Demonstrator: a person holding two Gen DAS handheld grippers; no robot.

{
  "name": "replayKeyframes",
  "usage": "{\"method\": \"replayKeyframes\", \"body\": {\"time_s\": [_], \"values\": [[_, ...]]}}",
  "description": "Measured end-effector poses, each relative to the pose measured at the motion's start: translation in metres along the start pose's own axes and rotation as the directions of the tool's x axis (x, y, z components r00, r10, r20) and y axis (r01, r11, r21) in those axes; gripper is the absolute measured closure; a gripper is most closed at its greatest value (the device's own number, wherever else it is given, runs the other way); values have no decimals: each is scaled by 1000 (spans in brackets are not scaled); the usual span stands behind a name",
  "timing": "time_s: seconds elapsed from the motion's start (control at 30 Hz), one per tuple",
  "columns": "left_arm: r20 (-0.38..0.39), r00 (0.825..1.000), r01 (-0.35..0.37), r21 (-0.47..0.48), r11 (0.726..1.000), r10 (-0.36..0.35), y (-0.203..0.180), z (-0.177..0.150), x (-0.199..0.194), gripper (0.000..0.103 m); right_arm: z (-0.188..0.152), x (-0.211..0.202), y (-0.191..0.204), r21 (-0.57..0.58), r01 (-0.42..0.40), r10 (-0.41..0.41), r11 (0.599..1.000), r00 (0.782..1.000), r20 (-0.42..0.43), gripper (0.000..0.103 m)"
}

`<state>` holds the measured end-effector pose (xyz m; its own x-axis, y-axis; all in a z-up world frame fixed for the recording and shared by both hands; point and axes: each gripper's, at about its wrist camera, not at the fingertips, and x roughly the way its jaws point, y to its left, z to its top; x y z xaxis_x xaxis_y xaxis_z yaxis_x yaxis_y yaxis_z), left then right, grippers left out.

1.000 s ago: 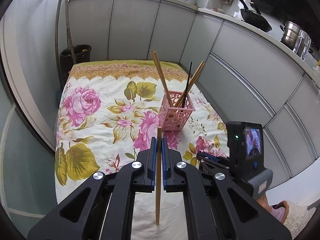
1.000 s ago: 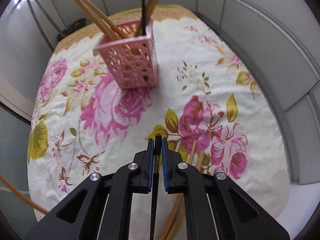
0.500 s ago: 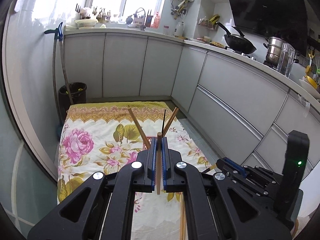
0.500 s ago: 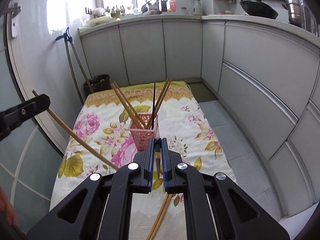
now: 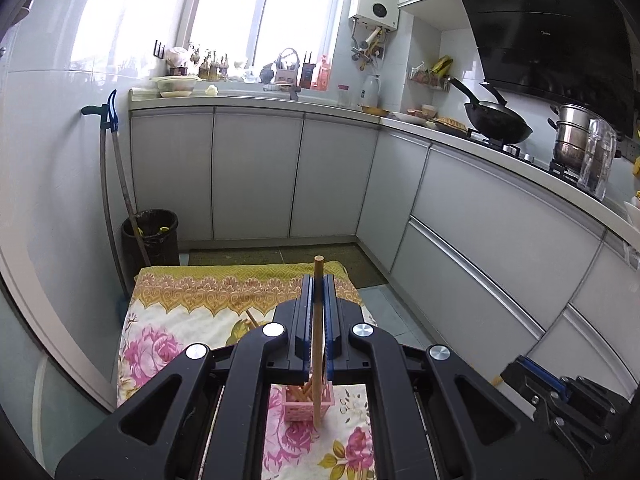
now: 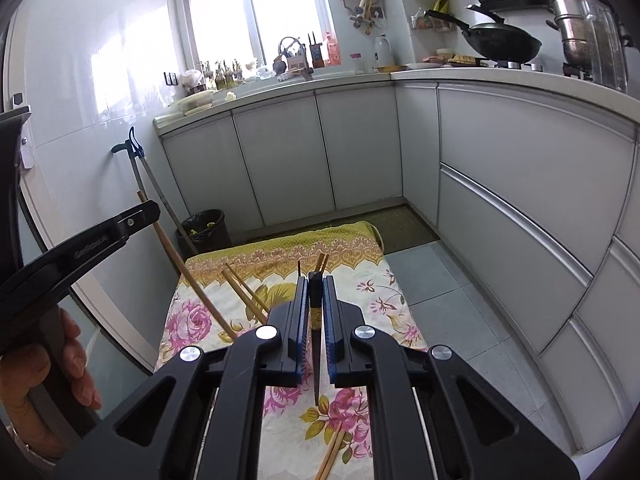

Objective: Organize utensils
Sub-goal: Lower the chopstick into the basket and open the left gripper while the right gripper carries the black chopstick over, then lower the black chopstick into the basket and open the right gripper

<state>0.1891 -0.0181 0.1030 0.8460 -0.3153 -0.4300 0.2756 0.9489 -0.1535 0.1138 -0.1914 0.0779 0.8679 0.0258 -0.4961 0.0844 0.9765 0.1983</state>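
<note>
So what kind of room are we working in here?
A home kitchen, by the look of it: a black wok and a steel pot on the hob, grey base cabinets along the walls, a range hood overhead.

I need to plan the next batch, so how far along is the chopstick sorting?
Partly done. Several chopsticks already stand in the pink basket on the floral cloth. In hand: the left gripper is shut on a wooden chopstick, the right gripper on a dark chopstick. Left: both need dropping in, and a wooden pair lies loose on the cloth.
</note>
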Motion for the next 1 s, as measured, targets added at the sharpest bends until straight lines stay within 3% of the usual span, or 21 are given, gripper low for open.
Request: {"method": "replayKeyframes", "body": {"time_s": [0.17, 0.37, 0.57, 0.63, 0.77, 0.93, 1.0], "values": [[-17, 999, -49, 2, 999, 49, 0, -1, 45, 99, 3, 18, -7, 2, -3, 3, 1000, 1000, -15, 95], [-106, 992, -73, -22, 997, 70, 12, -22, 94, 99, 1, 39, -12, -3, -5, 5, 1000, 999, -35, 95], [-241, 969, -64, -17, 998, 58, 21, -47, 120, 98, 0, 53, -13, 10, -20, 21, 1000, 999, -45, 95], [-256, 965, -65, -20, 998, 58, 24, -52, 119, 90, 1, 54, -10, 9, -29, 29, 1000, 999, -37, 95], [-226, 973, -65, -46, 997, 53, 30, -51, 102, 74, 6, 56, 2, -5, -41, 41, 999, 999, -12, 95], [-93, 994, -61, -80, 995, 54, 36, -36, 51, 65, 14, 61, 19, -19, -50, 51, 999, 998, 31, 95], [-42, 995, -93, -85, 992, 90, 38, -35, 28, 60, 15, 66, 24, -22, -54, 55, 998, 997, 47, 95]]}}
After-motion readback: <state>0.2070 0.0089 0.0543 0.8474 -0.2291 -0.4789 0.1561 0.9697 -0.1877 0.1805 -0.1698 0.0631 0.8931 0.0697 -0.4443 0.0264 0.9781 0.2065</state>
